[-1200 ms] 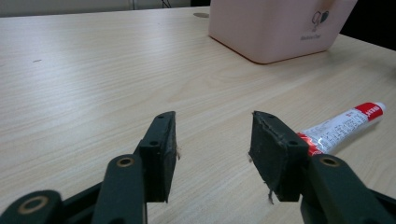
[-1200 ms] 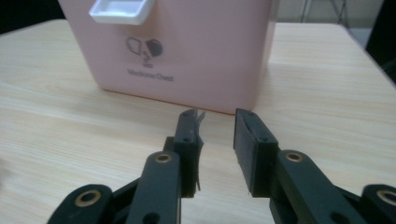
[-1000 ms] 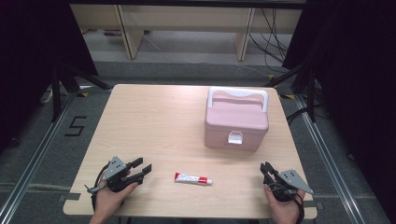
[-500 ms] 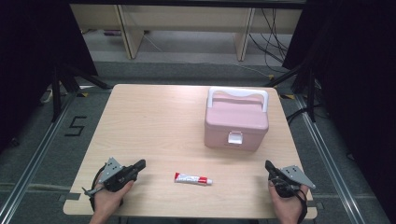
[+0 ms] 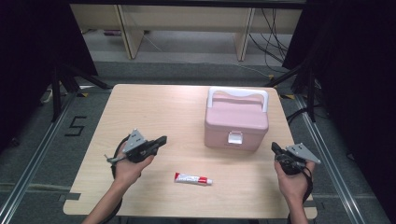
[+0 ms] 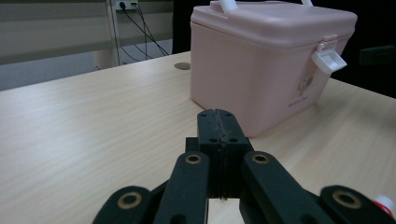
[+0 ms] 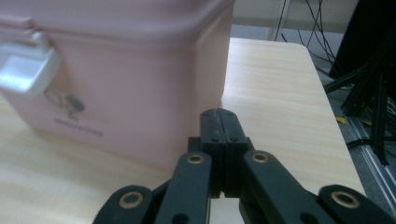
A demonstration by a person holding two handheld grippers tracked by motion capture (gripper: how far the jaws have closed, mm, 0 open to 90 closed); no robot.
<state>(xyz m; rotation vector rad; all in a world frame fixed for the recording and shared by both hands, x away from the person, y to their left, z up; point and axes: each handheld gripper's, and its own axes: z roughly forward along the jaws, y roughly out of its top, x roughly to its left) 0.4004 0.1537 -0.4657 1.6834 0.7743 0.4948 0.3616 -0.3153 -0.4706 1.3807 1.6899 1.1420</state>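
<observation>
A pink box (image 5: pixel 236 122) with a white handle and a white front latch (image 5: pixel 235 138) stands shut on the right half of the table. A red and white tube (image 5: pixel 193 178) lies flat near the front edge, between my hands. My left gripper (image 5: pixel 162 139) is shut on nothing, left of the box and pointing toward it. In the left gripper view the jaws (image 6: pixel 218 114) meet in front of the box (image 6: pixel 261 60). My right gripper (image 5: pixel 274 147) is also shut and empty, just off the box's front right corner. In the right gripper view its tip (image 7: pixel 219 114) is close to the box wall (image 7: pixel 130 79).
The light wooden table (image 5: pixel 159 107) has bare room on its left half and behind the box. Its right edge (image 7: pixel 322 93) lies close to the right gripper. Cables (image 7: pixel 369 84) and metal rails run along the floor, and a taped "5" (image 5: pixel 76 126) marks the floor at left.
Both grippers had their jaws apart a second ago and are now shut. Both hands have lifted and moved forward toward the box, the left one farther. Box and tube have not moved.
</observation>
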